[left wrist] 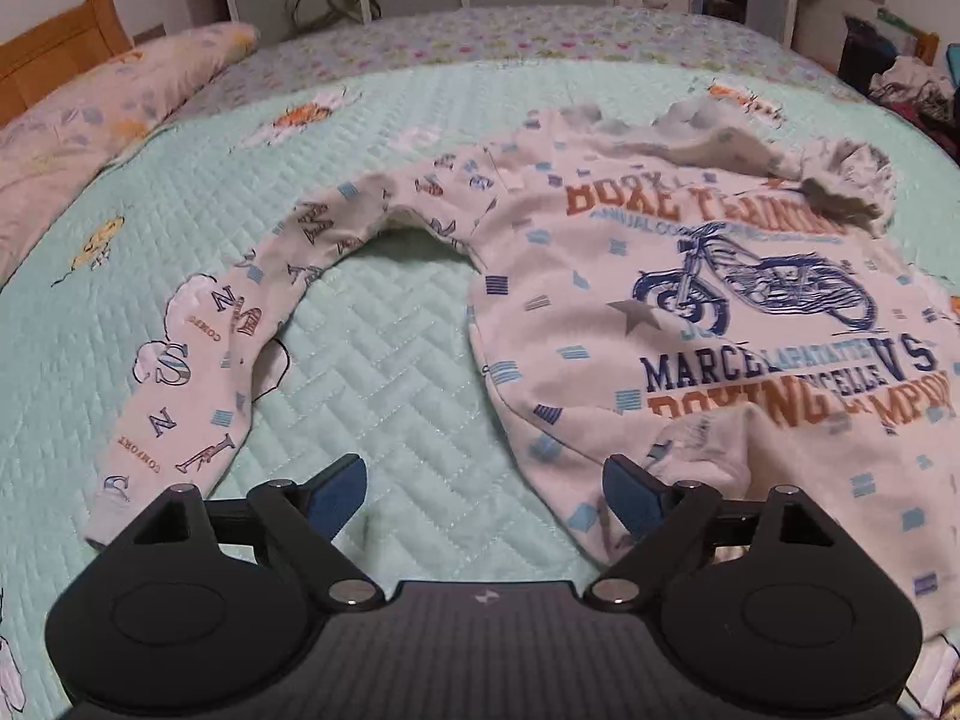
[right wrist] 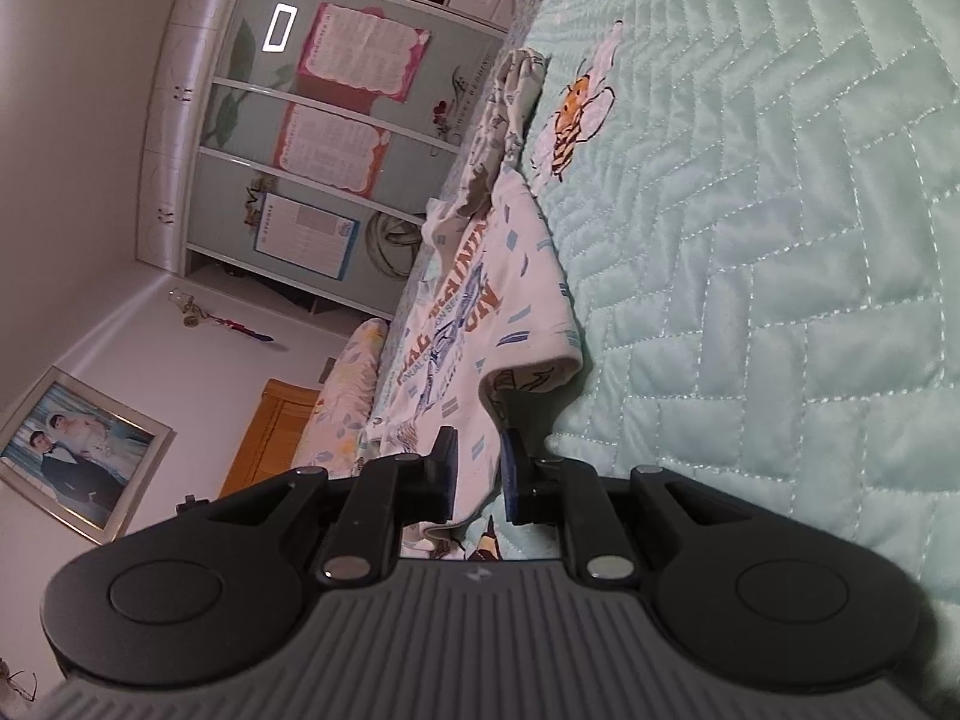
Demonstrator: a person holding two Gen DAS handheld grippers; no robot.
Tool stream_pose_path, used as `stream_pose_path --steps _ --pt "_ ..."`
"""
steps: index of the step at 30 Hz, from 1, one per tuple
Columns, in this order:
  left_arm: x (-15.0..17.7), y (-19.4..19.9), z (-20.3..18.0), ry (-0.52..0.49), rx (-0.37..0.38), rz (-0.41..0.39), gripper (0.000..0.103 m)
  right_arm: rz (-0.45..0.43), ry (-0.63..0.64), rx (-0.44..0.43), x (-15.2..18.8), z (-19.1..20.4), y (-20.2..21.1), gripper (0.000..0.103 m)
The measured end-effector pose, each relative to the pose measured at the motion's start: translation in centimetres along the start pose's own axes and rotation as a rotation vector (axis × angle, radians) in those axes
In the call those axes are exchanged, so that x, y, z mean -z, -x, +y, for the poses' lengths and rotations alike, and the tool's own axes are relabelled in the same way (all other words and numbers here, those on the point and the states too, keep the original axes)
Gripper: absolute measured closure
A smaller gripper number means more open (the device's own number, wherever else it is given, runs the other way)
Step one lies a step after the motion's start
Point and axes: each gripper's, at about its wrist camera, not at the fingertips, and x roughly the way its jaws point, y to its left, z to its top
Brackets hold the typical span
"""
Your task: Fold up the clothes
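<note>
A white printed sweatshirt [left wrist: 720, 312] with a blue motorbike print lies face up on the green quilted bedspread [left wrist: 384, 360]. Its left sleeve [left wrist: 240, 324] stretches out toward the near left. My left gripper [left wrist: 483, 495] is open and empty, low over the bedspread between the sleeve cuff and the shirt's hem. In the right wrist view the camera is rolled sideways. My right gripper [right wrist: 480, 474] is shut on the sweatshirt's edge [right wrist: 474, 360], the fabric passing between the jaws and lifted off the bedspread [right wrist: 750, 300].
A floral pillow [left wrist: 90, 120] and wooden headboard [left wrist: 54, 54] sit at the far left. A wardrobe [right wrist: 312, 138] stands past the bed. A pile of clothes [left wrist: 912, 90] lies at the far right.
</note>
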Motion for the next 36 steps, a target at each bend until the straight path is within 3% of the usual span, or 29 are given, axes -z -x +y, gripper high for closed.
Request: stream_pose_path --steps 1,3,7,10,12,13,14,16,20,21,23,24,25,26,29,32,36 --pt "0.3 0.3 0.1 -0.002 0.019 -0.01 0.005 -0.002 0.001 -0.005 0.0 0.0 0.0 0.082" --pt "0.6 -0.3 -0.2 -0.034 0.036 0.017 0.004 -0.005 0.004 -0.016 -0.1 -0.1 0.0 0.081" --pt "0.3 -2.2 -0.6 -0.033 -0.012 0.074 0.005 -0.011 0.009 -0.038 -0.1 -0.3 0.0 0.079" --pt "0.5 -1.8 -1.0 -0.032 -0.02 0.054 0.006 -0.015 0.014 -0.05 -0.1 -0.4 0.0 0.078" --pt "1.0 -1.1 -1.7 -0.073 -0.02 0.036 0.018 -0.018 0.017 -0.053 -0.1 -0.5 0.0 0.078" --pt "1.3 -0.7 -2.1 -0.092 -0.009 0.026 0.038 -0.019 0.018 -0.055 -0.1 -0.5 0.0 0.077" --pt "1.7 -0.1 -2.6 -0.112 -0.001 0.009 0.072 -0.02 0.02 -0.057 -0.1 -0.5 0.0 0.077" --pt "2.8 1.6 -3.6 -0.154 0.0 -0.043 0.103 -0.021 0.021 -0.059 -0.2 -0.5 0.0 0.076" --pt "6.4 7.4 -5.2 -0.269 -0.004 -0.236 0.103 -0.023 0.02 -0.065 -0.1 -0.7 0.1 0.075" --pt "7.1 8.5 -5.2 -0.292 -0.016 -0.275 0.1 -0.023 0.021 -0.066 -0.1 -0.7 0.1 0.075" --pt "6.6 8.6 -4.3 -0.278 -0.047 -0.275 0.078 -0.026 0.023 -0.068 0.0 -0.7 0.2 0.075" --pt "5.6 7.8 -3.2 -0.245 -0.005 -0.235 0.067 -0.027 0.024 -0.069 0.0 -0.7 0.2 0.075" --pt "4.5 6.6 -2.1 -0.206 0.063 -0.179 0.048 -0.027 0.025 -0.07 0.1 -0.7 0.2 0.075" --pt "3.6 5.4 -1.2 -0.165 0.124 -0.135 0.037 -0.028 0.026 -0.072 0.1 -0.7 0.3 0.074" --pt "2.1 3.6 0.6 -0.089 0.261 -0.106 0.031 -0.028 0.023 -0.079 0.1 -0.7 0.4 0.073" --pt "2.1 3.3 0.5 -0.085 0.353 -0.114 0.009 -0.029 0.023 -0.079 0.2 -0.9 0.3 0.073" --pt "2.0 1.9 -0.9 -0.13 0.39 -0.072 0.009 -0.032 0.027 -0.082 0.3 -0.9 0.2 0.072"
